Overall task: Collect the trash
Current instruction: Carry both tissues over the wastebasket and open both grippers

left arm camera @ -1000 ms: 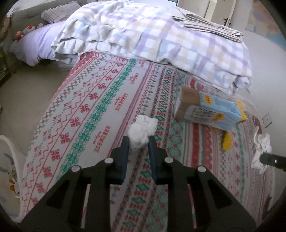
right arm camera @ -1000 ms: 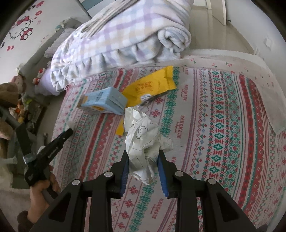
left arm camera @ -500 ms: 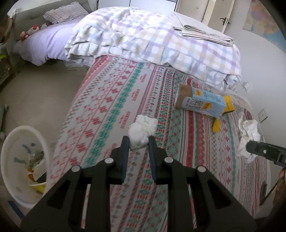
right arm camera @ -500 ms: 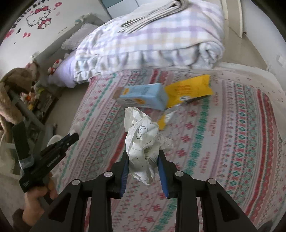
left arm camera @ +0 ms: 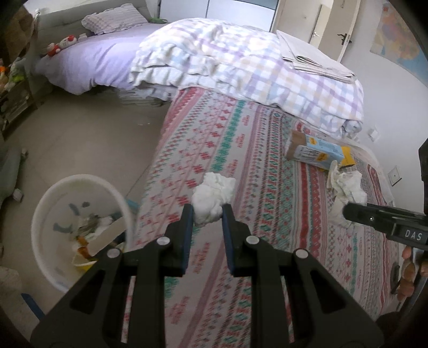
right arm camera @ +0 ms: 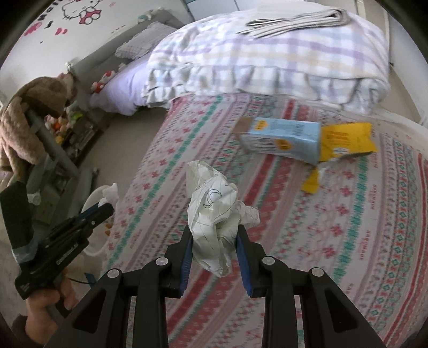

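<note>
In the left wrist view, our left gripper [left arm camera: 205, 214] has its fingers [left arm camera: 187, 227] squeezed on a white tissue [left arm camera: 212, 196]. We hold the tissue up over the bed [left arm camera: 267, 241], near its edge. The bed has a cover with red and green patterns. Down on the floor [left arm camera: 80, 144], to the left, we see a white bin [left arm camera: 53, 203] with some trash inside. Farther up the bed lies a blue box [left arm camera: 315, 152], and a yellow bag [left arm camera: 347, 158] peeks out from behind it. A checked blanket [left arm camera: 240, 67] is piled at the far end, with folded papers [left arm camera: 315, 57] on top. At the right edge we see our right gripper [left arm camera: 345, 211] from the side, with a crumpled paper [left arm camera: 347, 184] in it.

In the right wrist view, the right gripper [right arm camera: 214, 241] has its fingers [right arm camera: 187, 251] shut part way on the crumpled paper [right arm camera: 214, 208]. The paper has thin lines and drawings on it and sticks up above the fingers. We hold it up over the bed [right arm camera: 347, 241]. Behind it lies the blue box [right arm camera: 283, 139] on its side, touching the yellow bag [right arm camera: 347, 139]. The blanket [right arm camera: 267, 53] is behind them, with the papers [right arm camera: 294, 21] on it. At the left, a hand [right arm camera: 45, 307] holds the left gripper [right arm camera: 107, 206], and the tissue [right arm camera: 111, 192] shows at its tip. The bin [right arm camera: 93, 198] is just behind it, mostly hidden. A brown stuffed toy [right arm camera: 26, 115] hangs at the far left.
</note>
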The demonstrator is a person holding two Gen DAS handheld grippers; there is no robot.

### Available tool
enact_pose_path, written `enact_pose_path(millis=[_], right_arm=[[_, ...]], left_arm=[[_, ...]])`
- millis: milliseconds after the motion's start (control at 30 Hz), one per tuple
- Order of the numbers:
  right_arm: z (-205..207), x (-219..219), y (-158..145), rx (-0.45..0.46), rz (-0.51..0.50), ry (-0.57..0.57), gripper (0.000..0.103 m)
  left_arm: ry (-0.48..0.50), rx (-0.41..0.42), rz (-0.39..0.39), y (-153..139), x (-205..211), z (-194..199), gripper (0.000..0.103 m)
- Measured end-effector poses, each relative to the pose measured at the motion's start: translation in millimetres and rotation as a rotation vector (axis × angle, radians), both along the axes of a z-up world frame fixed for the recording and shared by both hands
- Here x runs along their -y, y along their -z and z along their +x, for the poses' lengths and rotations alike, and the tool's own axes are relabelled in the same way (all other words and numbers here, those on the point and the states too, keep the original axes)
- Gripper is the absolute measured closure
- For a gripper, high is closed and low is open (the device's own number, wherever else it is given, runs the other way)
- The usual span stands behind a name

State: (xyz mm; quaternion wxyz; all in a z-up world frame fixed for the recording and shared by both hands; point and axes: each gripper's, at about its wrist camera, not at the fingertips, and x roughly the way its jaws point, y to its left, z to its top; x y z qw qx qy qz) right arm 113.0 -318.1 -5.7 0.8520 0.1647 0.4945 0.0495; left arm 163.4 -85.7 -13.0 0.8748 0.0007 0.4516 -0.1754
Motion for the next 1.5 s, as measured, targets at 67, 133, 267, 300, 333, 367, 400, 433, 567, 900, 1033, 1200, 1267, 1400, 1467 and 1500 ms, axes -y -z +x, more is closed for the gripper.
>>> enact_pose_path(millis=[67,133,267,300,333,367,400,433,567,900,1033,1200,1267,1400,1467,1500], right_arm=[[3.0,-10.5,0.3,0.001,0.001,-0.014,0.071],[6.5,-21.0,0.5,0.002,0.002,-0.028,0.071],[13.1,-39.8,1.5,0.004,0.006,-0.053,0.071],[14.7,-44.7,1.8,0.005,0.005,-0.06,0.071],[14.9,-48.9,1.9,0.006,0.005,-0.067,0.071],[16.4,-54.1,2.4,0.006,0.004,-0.075,0.071],[17.2,-57.8,2.7,0.006,0.003,-0.08,0.071],[18.7,-62.7,3.3,0.006,0.001,-0.087,0.071],[23.5,-81.7,4.7,0.009,-0.005,-0.114,0.071],[36.6,-131.1,13.2,0.009,0.009,-0.183,0.071],[41.1,-151.5,17.0,0.017,0.014,-0.215,0.07],[44.3,-171.3,25.6,0.014,0.02,-0.246,0.069],[48.1,-180.2,29.9,0.0,0.034,-0.257,0.069],[57.4,-199.4,34.6,-0.01,0.068,-0.27,0.069],[62.4,-209.7,35.8,-0.014,0.095,-0.266,0.069],[66.0,-214.6,37.0,-0.017,0.106,-0.261,0.069]], left_arm=[[-0.014,-0.002,0.003,-0.5,-11.4,-0.3,0.08],[-0.026,-0.004,0.006,-0.5,-20.2,-0.8,0.08],[-0.056,-0.009,0.011,-0.1,-42.3,-1.4,0.08],[-0.064,-0.012,0.011,0.2,-48.1,-1.5,0.08],[-0.076,-0.015,0.013,0.6,-55.3,-1.7,0.08],[-0.082,-0.017,0.013,1.0,-59.3,-2.1,0.08],[-0.091,-0.02,0.014,1.6,-64.9,-1.9,0.08],[-0.103,-0.023,0.014,2.1,-71.5,-1.9,0.08],[-0.141,-0.031,0.011,3.1,-93.4,-2.3,0.08],[-0.259,-0.062,0.039,9.5,-144.9,-5.9,0.04],[-0.321,-0.072,0.101,10.5,-162.2,-11.3,0.023],[-0.396,-0.131,0.169,15.0,-187.4,-15.5,0.017],[-0.422,-0.139,0.166,14.5,-194.9,-16.5,0.013],[-0.456,-0.145,0.135,11.3,-202.6,-18.7,0.008],[-0.459,-0.146,0.122,9.9,-203.8,-19.8,0.007],[-0.462,-0.149,0.119,10.0,-203.7,-19.2,0.007]])
